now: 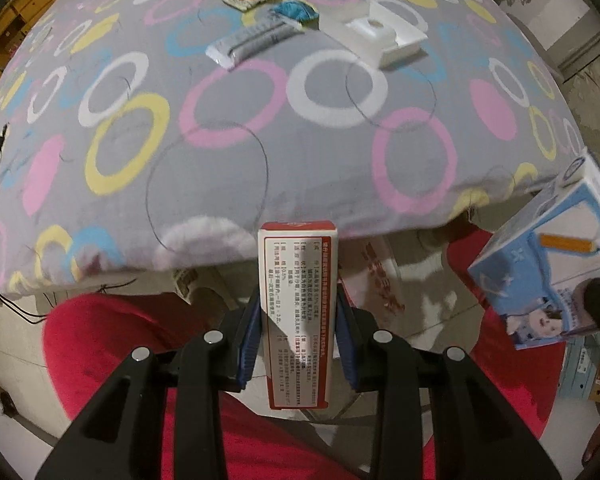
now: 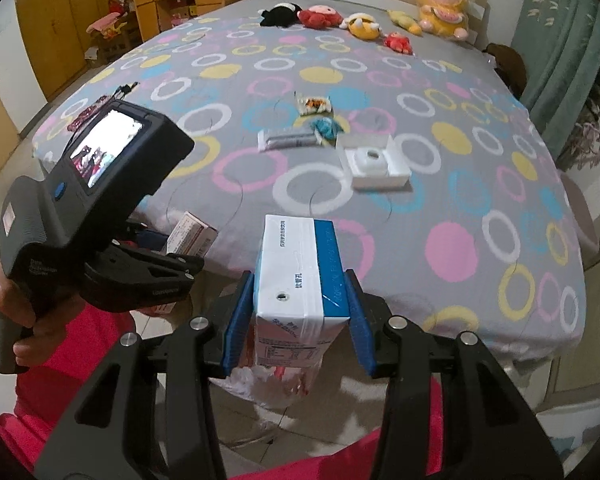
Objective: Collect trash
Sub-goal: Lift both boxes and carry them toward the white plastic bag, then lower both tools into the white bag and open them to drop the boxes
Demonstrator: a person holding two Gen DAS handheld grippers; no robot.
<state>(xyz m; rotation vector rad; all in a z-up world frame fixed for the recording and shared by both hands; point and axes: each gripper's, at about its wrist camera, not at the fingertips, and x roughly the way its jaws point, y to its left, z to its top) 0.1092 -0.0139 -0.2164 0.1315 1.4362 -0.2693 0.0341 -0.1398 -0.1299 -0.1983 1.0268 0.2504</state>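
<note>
- trash on both sides: red-and-white box [image 1: 298, 312] pinched in left gripper [image 1: 298, 332], long axis running out along the fingers
- blue-and-white carton [image 2: 300, 280] clamped between right gripper [image 2: 296, 320] pads, likewise lengthwise
- both held just off the near edge of the bed [image 2: 440, 184], over the floor
- more trash well ahead on the bedspread: silver wrapper [image 2: 288, 138], white tray [image 2: 376, 164], blue scrap [image 2: 326, 126], snack packet [image 2: 314, 104]
- no bin visible, so drop spot unclear
- plush toys [image 2: 440, 8] lined up far back, out of the way

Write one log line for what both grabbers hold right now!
left gripper: shut on red-and-white box | right gripper: shut on milk carton | on bed: wrappers, white tray
</note>
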